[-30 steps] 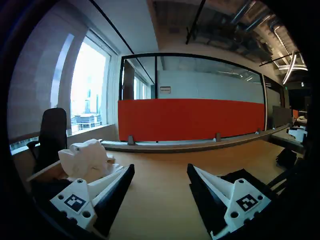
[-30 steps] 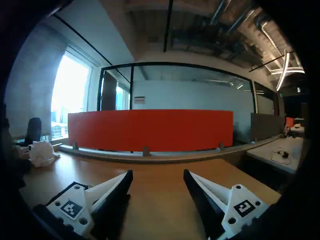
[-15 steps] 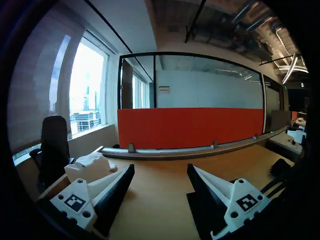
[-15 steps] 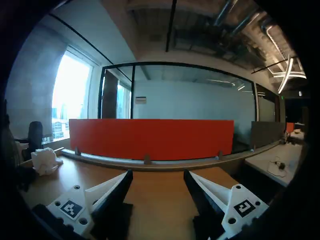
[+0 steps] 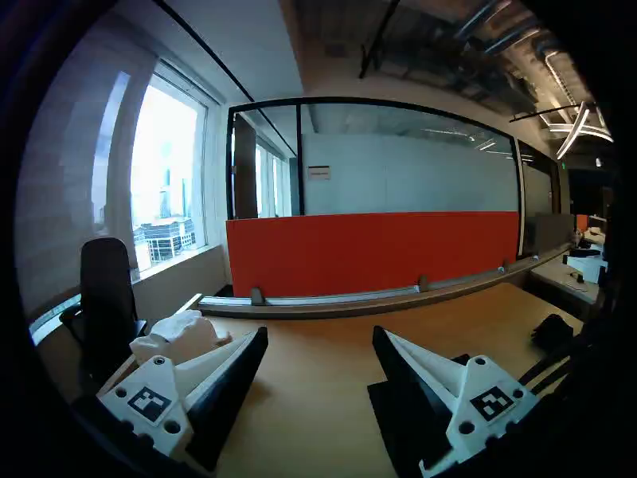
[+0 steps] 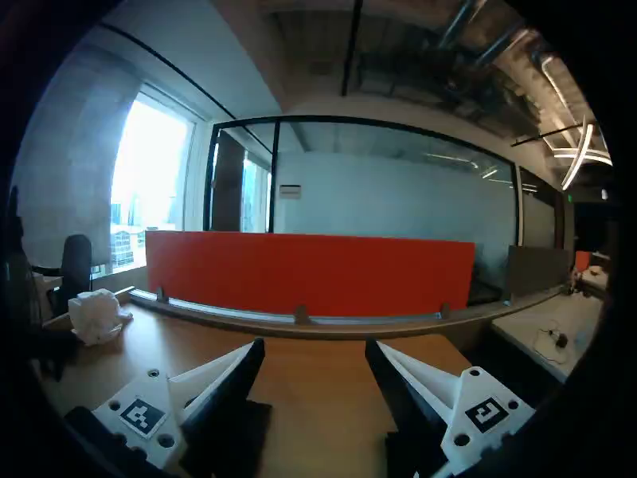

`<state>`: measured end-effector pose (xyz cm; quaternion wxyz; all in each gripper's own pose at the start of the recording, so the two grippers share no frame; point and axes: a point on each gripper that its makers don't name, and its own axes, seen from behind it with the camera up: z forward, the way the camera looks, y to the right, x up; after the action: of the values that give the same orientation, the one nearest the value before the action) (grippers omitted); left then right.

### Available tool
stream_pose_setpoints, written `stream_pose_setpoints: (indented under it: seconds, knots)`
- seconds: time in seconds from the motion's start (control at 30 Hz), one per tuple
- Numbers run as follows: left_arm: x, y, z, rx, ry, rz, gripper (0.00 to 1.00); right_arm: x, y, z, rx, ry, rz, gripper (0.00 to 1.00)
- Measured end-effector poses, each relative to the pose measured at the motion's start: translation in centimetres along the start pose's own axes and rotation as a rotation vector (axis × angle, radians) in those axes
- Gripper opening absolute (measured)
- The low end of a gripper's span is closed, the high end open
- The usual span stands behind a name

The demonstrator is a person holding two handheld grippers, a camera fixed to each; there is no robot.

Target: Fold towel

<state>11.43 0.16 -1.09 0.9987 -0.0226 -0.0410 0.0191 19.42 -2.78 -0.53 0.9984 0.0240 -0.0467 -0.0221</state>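
A crumpled white towel (image 5: pixel 177 335) lies in a heap on the wooden table (image 5: pixel 318 374), just beyond my left gripper's left finger. My left gripper (image 5: pixel 318 338) stands open over the table with nothing between its fingers. In the right gripper view the same towel (image 6: pixel 97 315) sits far off at the table's left end. My right gripper (image 6: pixel 314 350) is open too, low over the wood and holding nothing.
An orange divider panel (image 5: pixel 370 251) runs along the table's far edge. A black office chair (image 5: pixel 103 307) stands at the left by the window. The other gripper's dark body (image 5: pixel 557 338) shows at the right. A neighbouring desk (image 6: pixel 545 331) lies to the right.
Both views have tilted slightly down and shifted. The towel has dropped lower in the left gripper view and sits partly behind the left finger. Both grippers stayed open.
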Motion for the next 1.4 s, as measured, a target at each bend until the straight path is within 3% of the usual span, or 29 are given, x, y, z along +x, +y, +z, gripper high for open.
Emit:
stream_pose_setpoints:
  seconds: [0.23,0.6,0.97,1.4]
  knots:
    - [-1.1,0.9,-0.2,-0.051,-0.074,0.004,0.98,-0.5,-1.2,-0.2,0.079,-0.061,-0.05,0.98]
    - [-3.0,4.3,-0.5,-0.218,-0.181,0.024,0.98,-2.9,-3.9,-0.6,0.258,-0.201,-0.144,0.98]
    - [-5.0,6.7,-0.9,-0.338,-0.25,0.077,0.98,-5.3,-6.0,-1.7,0.393,-0.304,-0.201,0.98]
    - [-8.3,8.6,-1.5,-0.42,-0.312,0.11,0.98,-8.5,-7.5,-2.5,0.472,-0.379,-0.228,0.99]
